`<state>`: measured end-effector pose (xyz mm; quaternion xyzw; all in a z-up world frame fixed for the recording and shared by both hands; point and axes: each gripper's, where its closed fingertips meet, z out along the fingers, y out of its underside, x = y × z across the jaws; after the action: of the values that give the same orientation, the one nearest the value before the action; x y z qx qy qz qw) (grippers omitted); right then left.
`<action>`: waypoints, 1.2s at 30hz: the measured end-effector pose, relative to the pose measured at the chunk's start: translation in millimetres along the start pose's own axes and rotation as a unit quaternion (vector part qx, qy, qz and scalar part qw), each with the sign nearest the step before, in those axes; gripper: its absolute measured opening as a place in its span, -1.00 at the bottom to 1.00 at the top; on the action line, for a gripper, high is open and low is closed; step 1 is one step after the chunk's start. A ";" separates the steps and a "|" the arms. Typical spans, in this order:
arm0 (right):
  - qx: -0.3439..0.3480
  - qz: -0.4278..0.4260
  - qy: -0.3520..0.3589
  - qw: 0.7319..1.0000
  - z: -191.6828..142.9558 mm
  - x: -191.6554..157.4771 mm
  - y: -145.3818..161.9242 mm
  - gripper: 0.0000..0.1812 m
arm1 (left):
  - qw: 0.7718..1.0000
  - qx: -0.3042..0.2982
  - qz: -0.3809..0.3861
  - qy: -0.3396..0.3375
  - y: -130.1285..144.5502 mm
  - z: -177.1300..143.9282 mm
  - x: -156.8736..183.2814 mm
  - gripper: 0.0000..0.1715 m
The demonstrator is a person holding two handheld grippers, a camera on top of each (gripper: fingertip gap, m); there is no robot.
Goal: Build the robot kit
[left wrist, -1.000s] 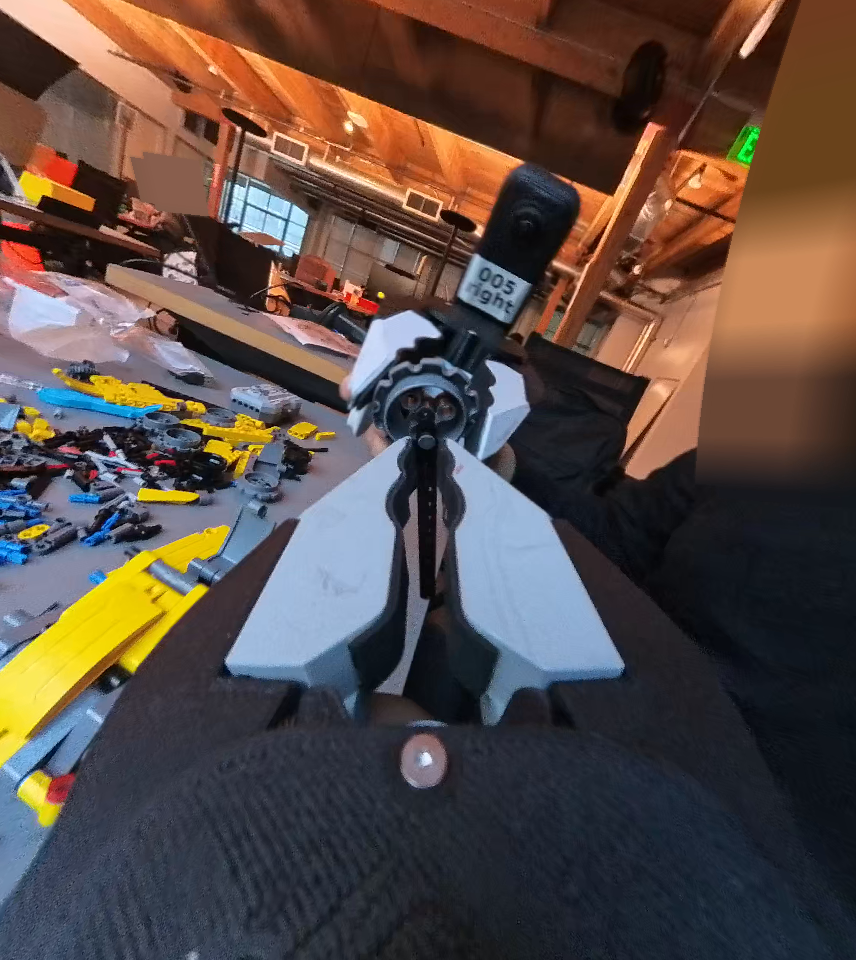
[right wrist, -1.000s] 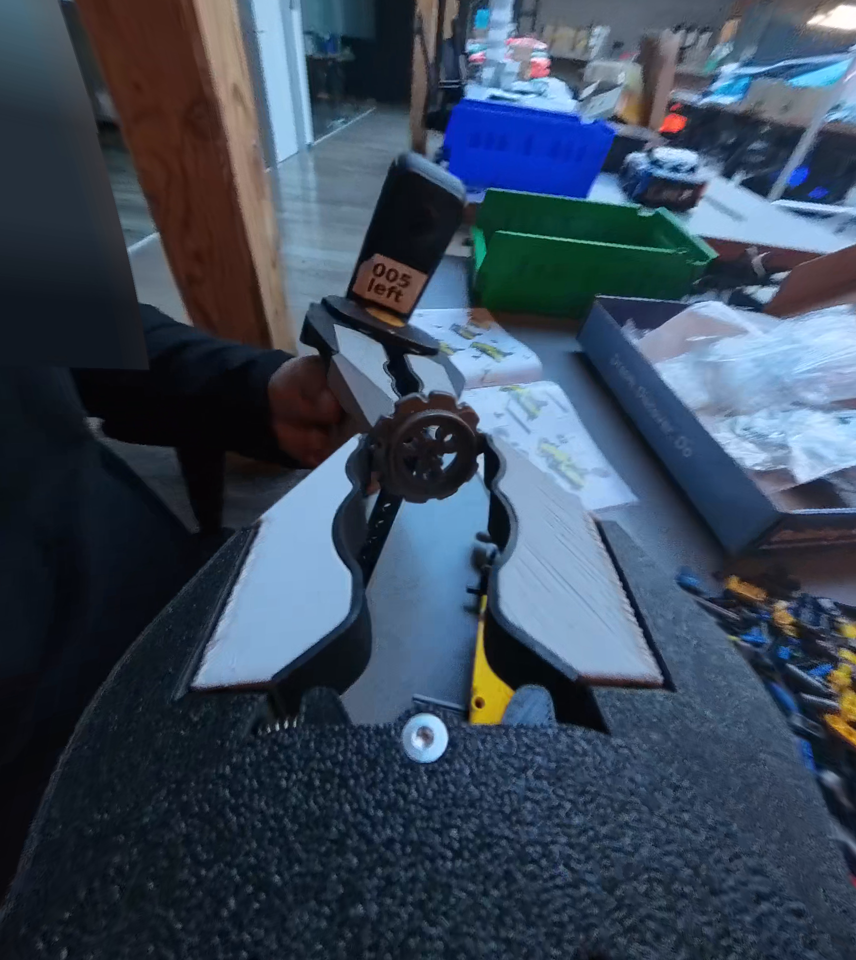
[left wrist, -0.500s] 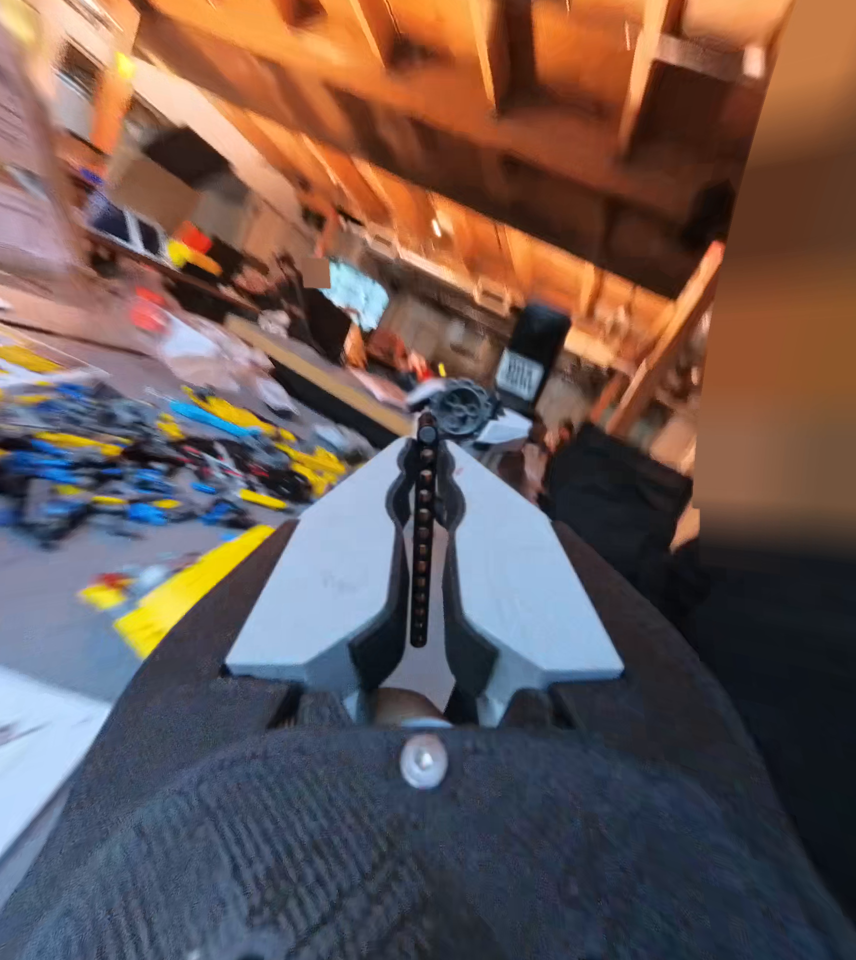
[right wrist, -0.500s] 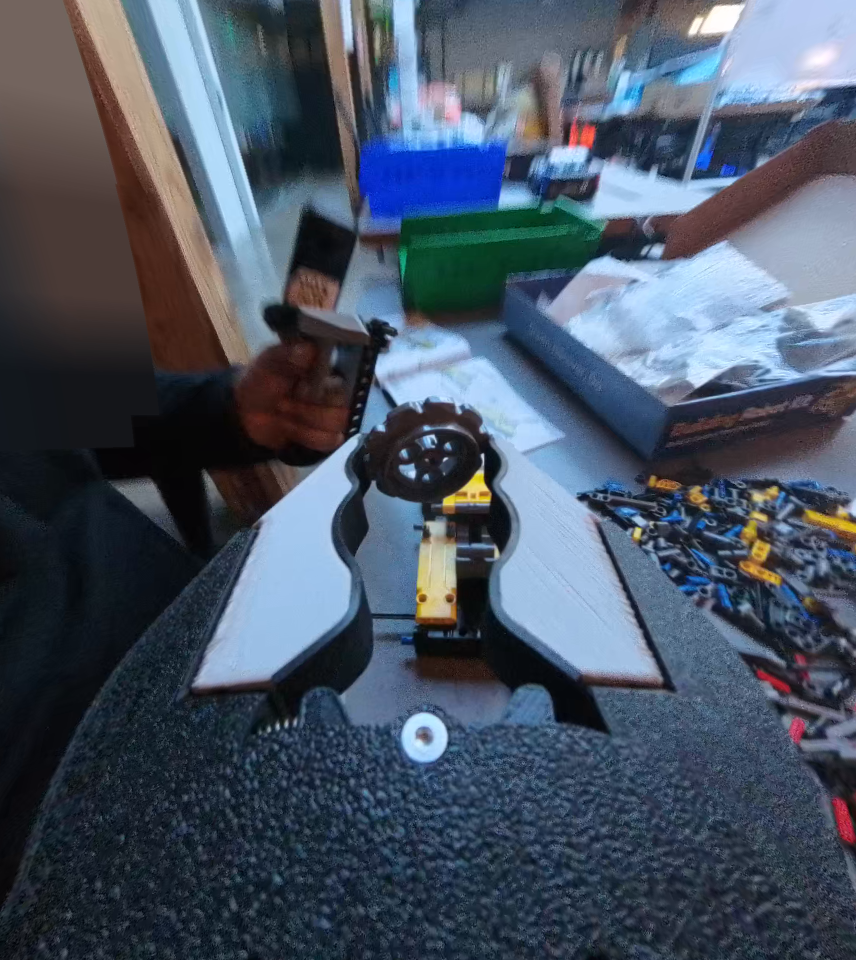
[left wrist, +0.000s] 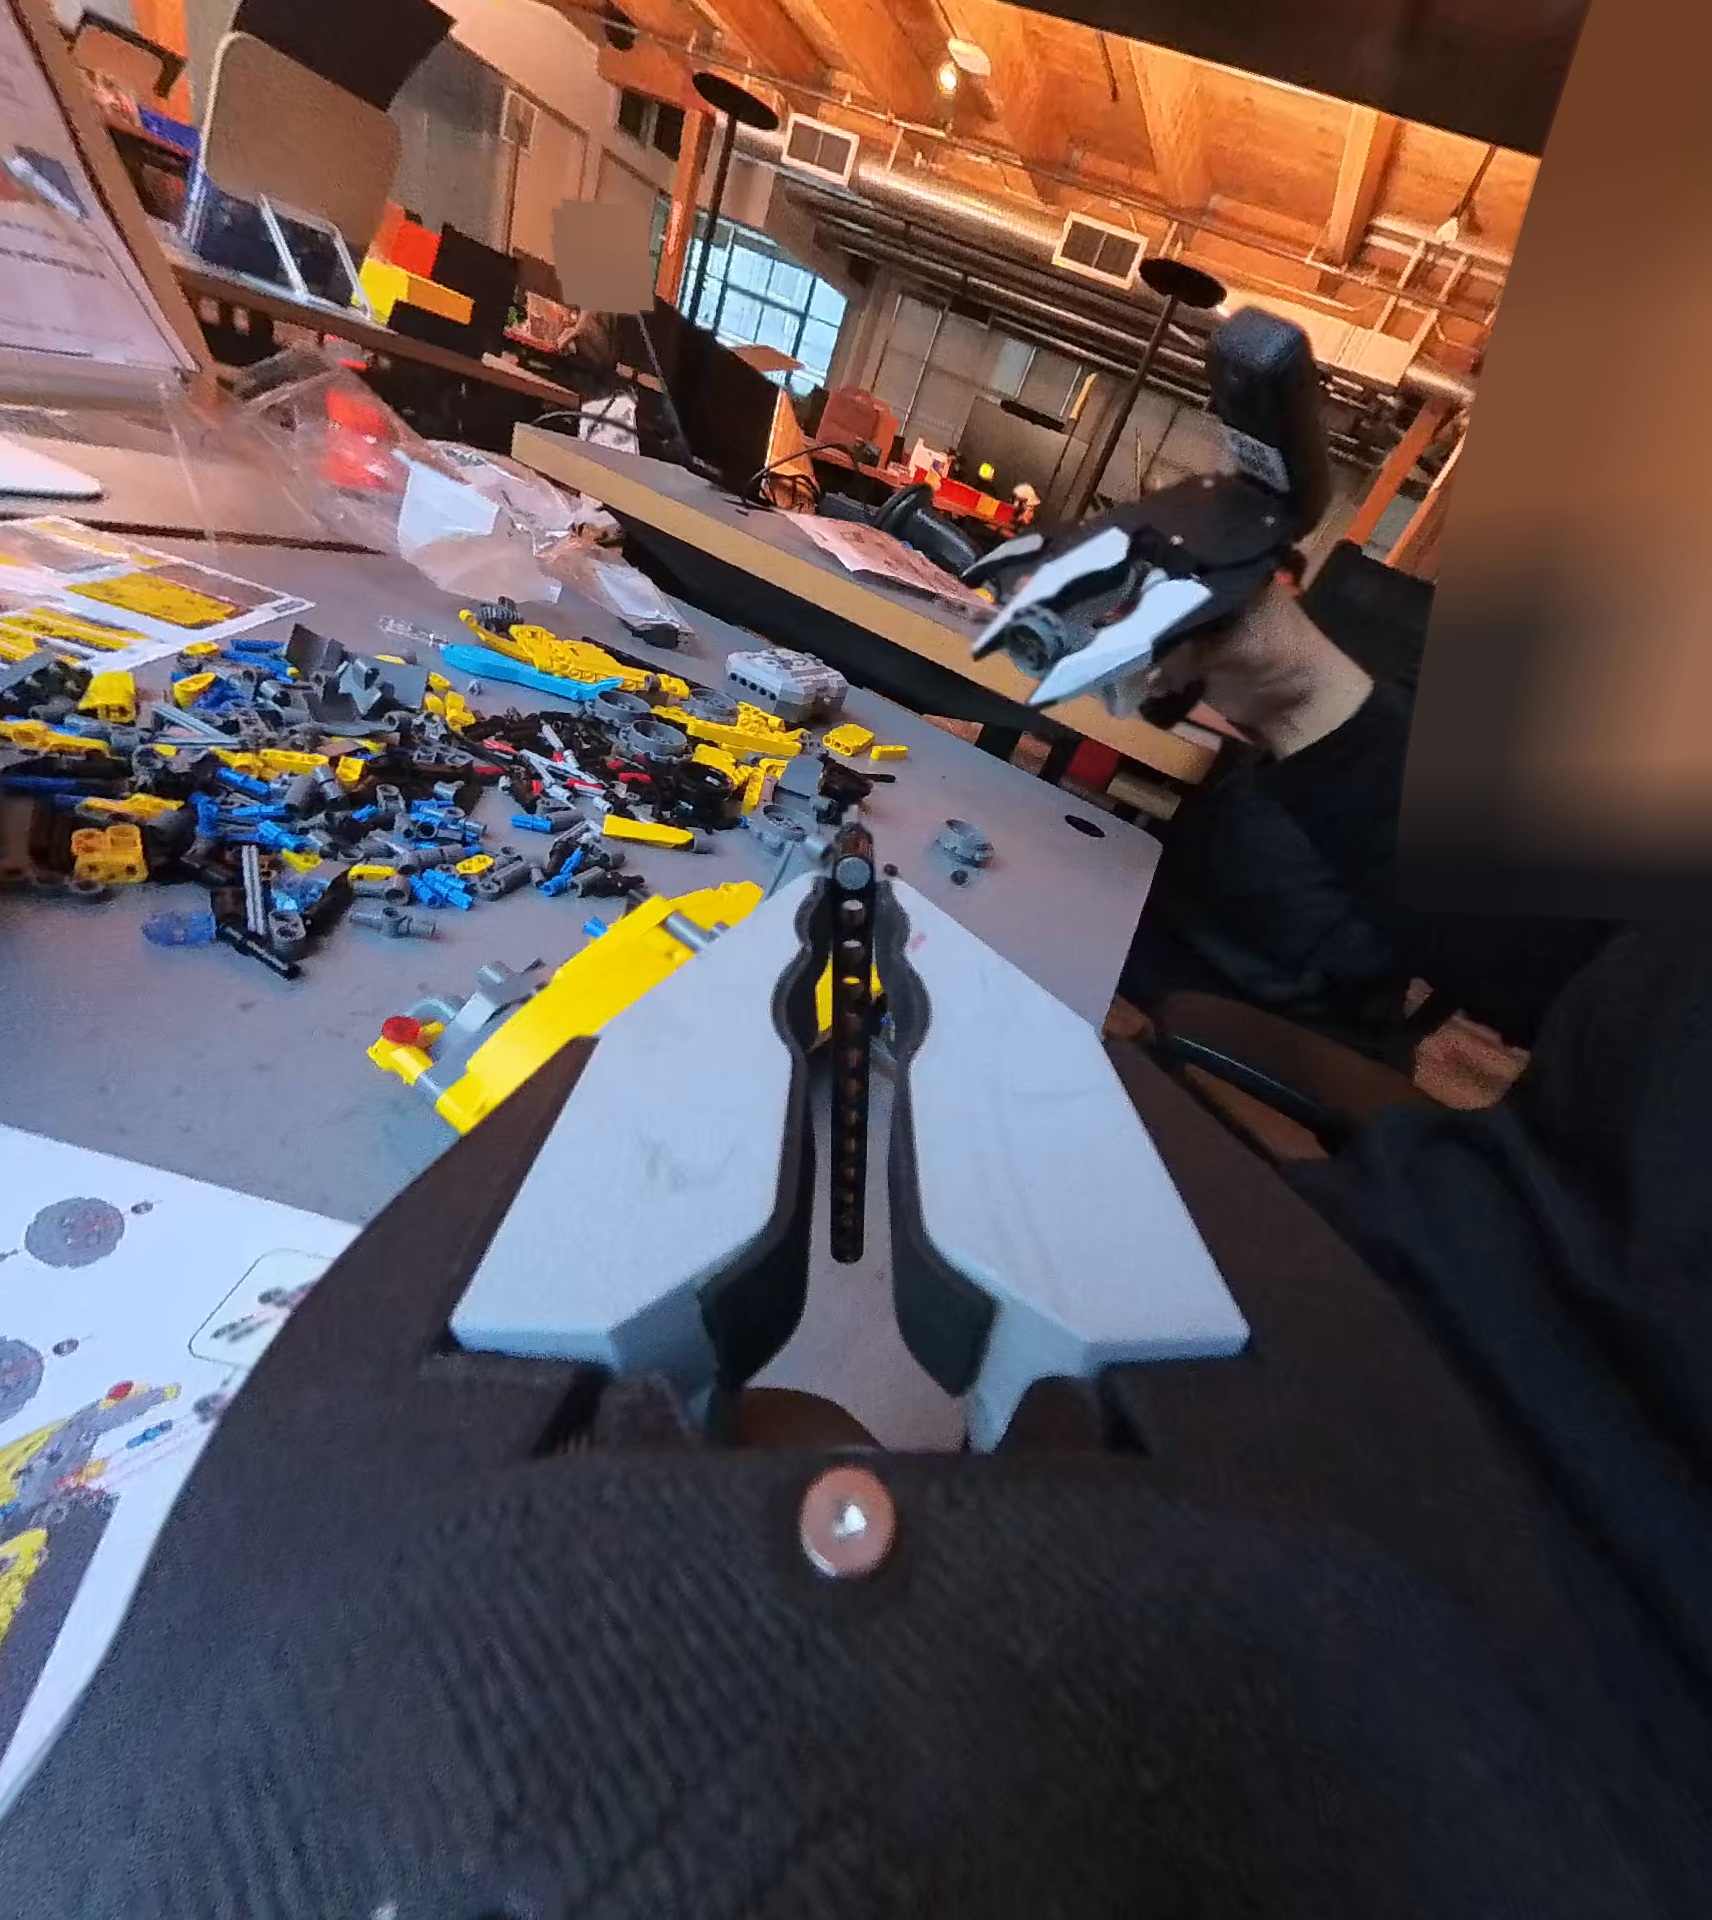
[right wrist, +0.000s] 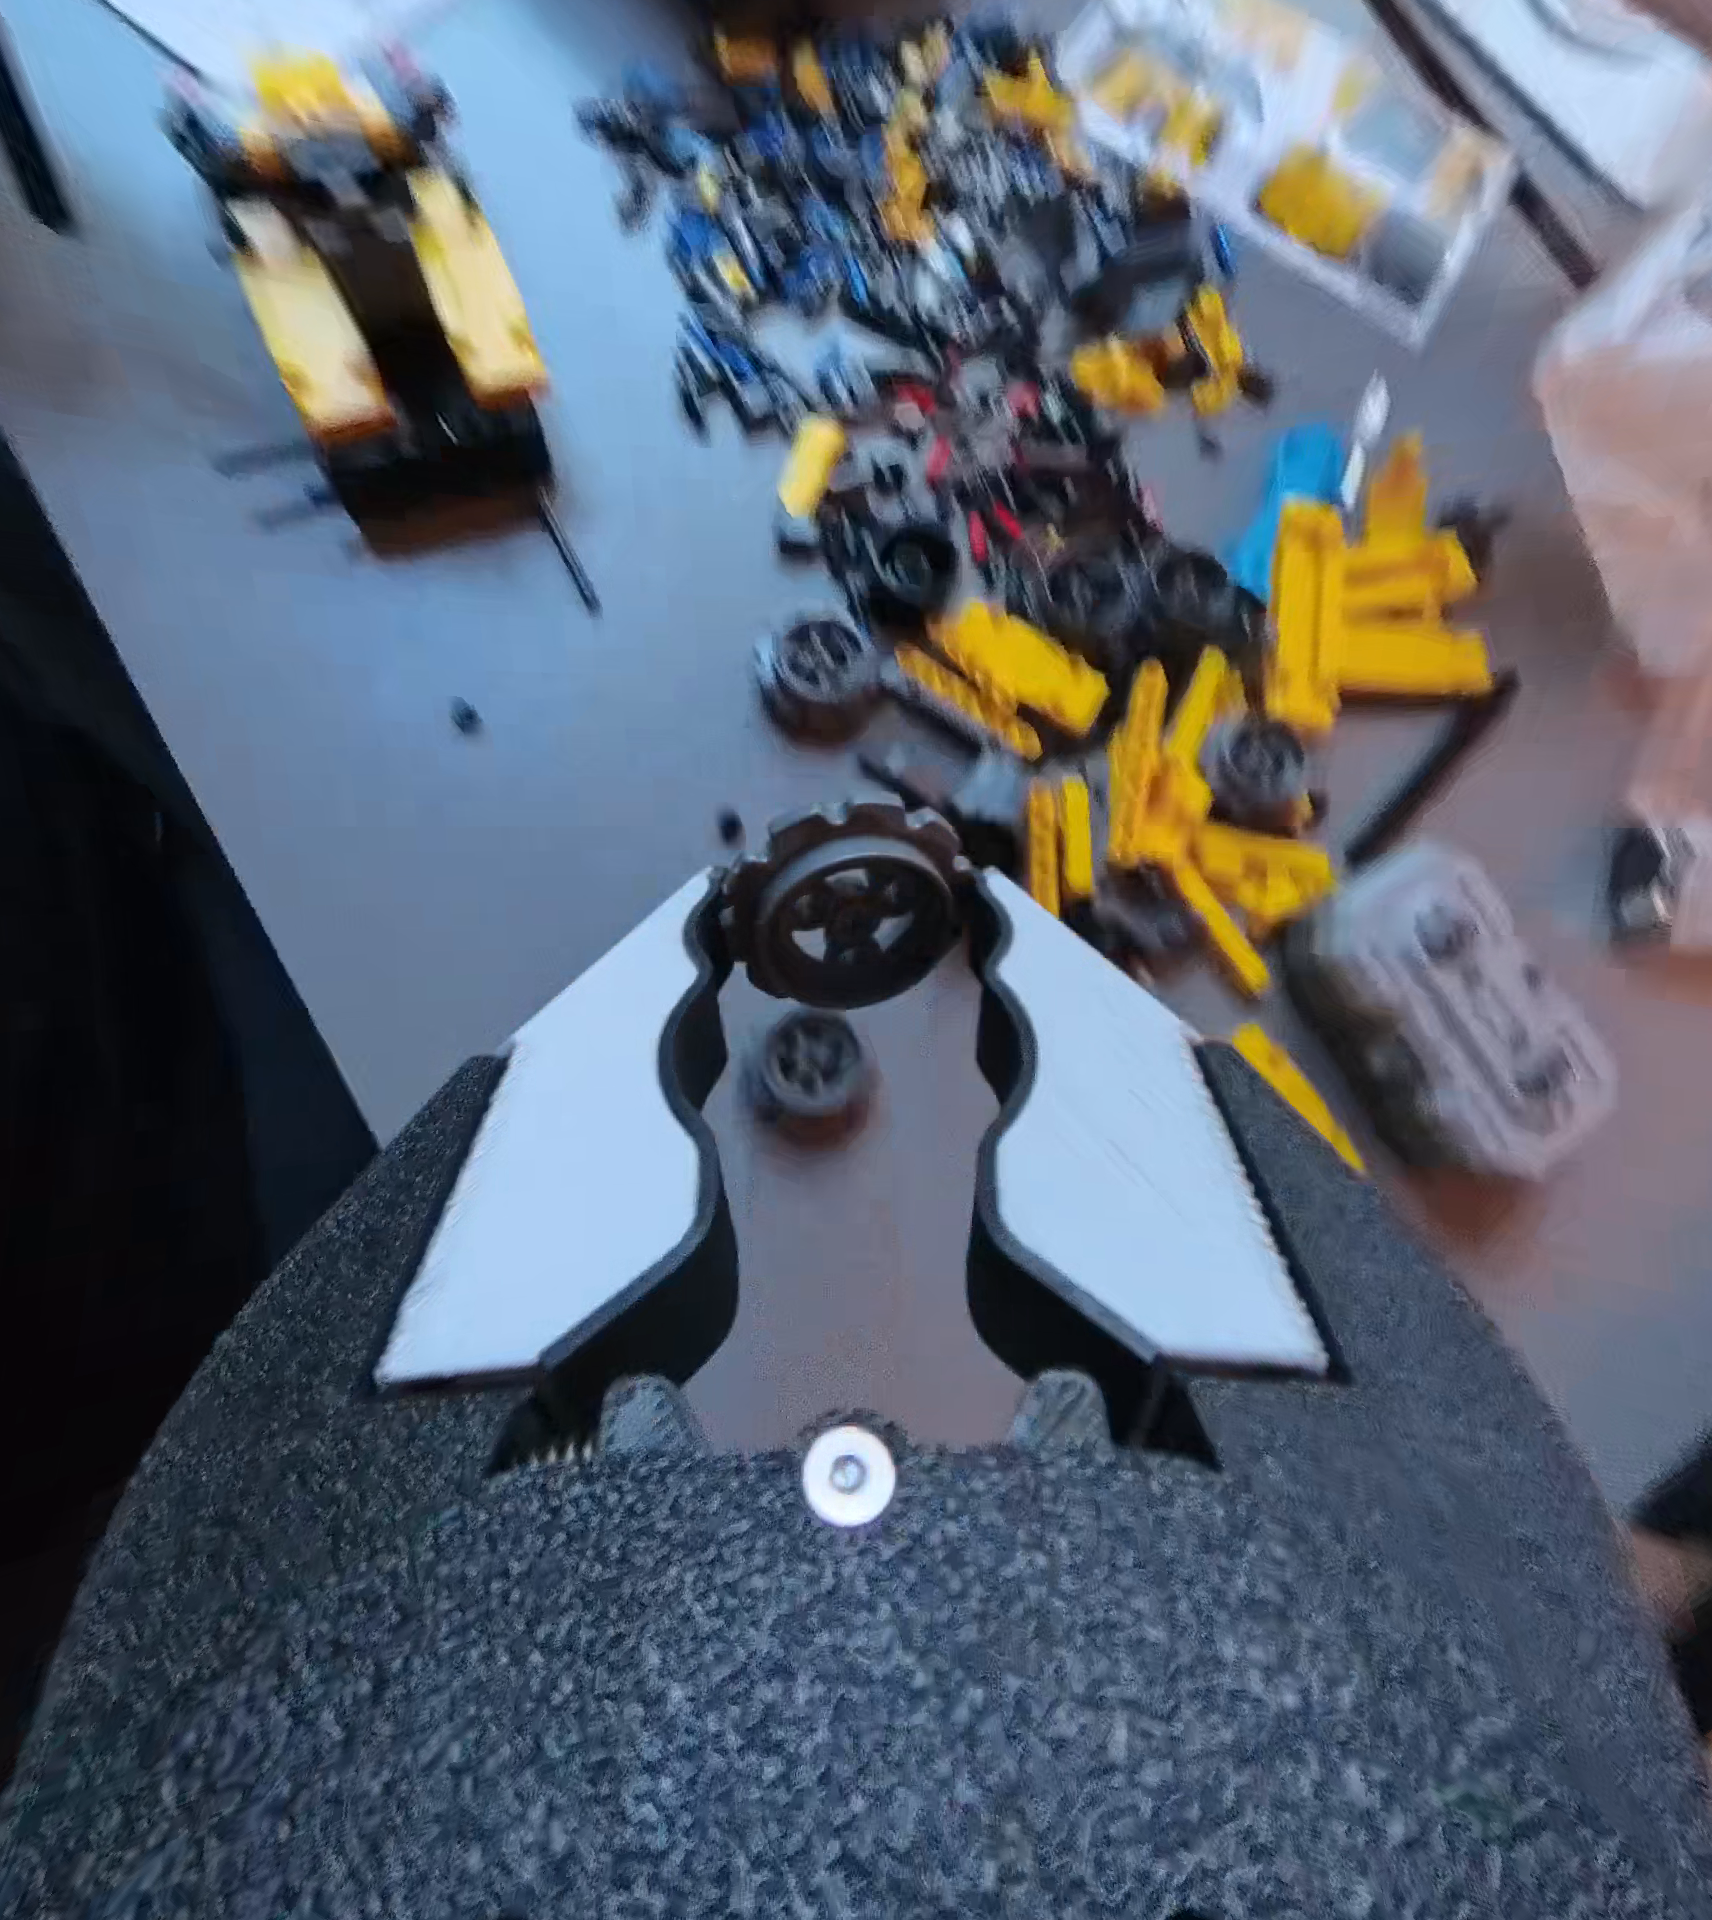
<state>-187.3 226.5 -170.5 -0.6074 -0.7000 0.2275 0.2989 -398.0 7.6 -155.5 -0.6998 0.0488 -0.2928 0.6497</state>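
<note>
My left gripper [left wrist: 850,883] is shut on a long black holed beam [left wrist: 849,1049] that runs back between the fingers. It hovers over the grey table [left wrist: 156,1039], just above a yellow and grey built assembly [left wrist: 582,987]. My right gripper [right wrist: 847,894] is shut on a dark toothed wheel [right wrist: 847,920] at its tips and points down at the table. A smaller wheel [right wrist: 808,1062] lies on the table below it. The right gripper also shows in the left wrist view [left wrist: 1080,634], held up in the air at the right with the wheel [left wrist: 1037,629].
A heap of loose yellow, blue, grey and black parts [left wrist: 364,758] covers the table, also in the right wrist view [right wrist: 1091,520]. A grey battery box [right wrist: 1444,1029], a yellow-black vehicle build [right wrist: 384,312], an instruction booklet [left wrist: 10,1403], plastic bags [left wrist: 478,509], and a person in dark clothing [left wrist: 1558,1247] at right. Tip to tip, the grippers are about 30 centimetres apart.
The two grippers have moved apart. The left swung back over the table with the beam. The right tipped down from facing the room to facing the parts heap, still holding the wheel.
</note>
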 end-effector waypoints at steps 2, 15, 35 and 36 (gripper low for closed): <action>-0.042 0.000 0.010 0.999 -3.3 -0.5 25.3 -0.51 | 1.000 0.006 -0.017 0.005 0.4 -0.2 -1.0 -0.96; -0.212 0.014 -0.014 0.977 30.2 7.0 111.8 -0.50 | 1.000 0.003 -0.018 -0.006 4.5 -1.5 0.3 -0.96; -0.050 -0.009 -0.084 0.995 43.8 -47.0 51.6 -0.69 | 0.999 0.018 -0.028 0.007 4.2 -13.3 1.3 -0.96; -0.031 0.001 -0.091 0.995 44.8 -52.8 43.4 -0.70 | 0.999 0.020 -0.023 0.016 4.1 -13.4 4.9 -0.96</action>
<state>-183.0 183.3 -239.8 -0.5936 -0.7305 0.2606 0.2147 -399.0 -7.0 -157.9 -0.6829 0.0368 -0.3195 0.6559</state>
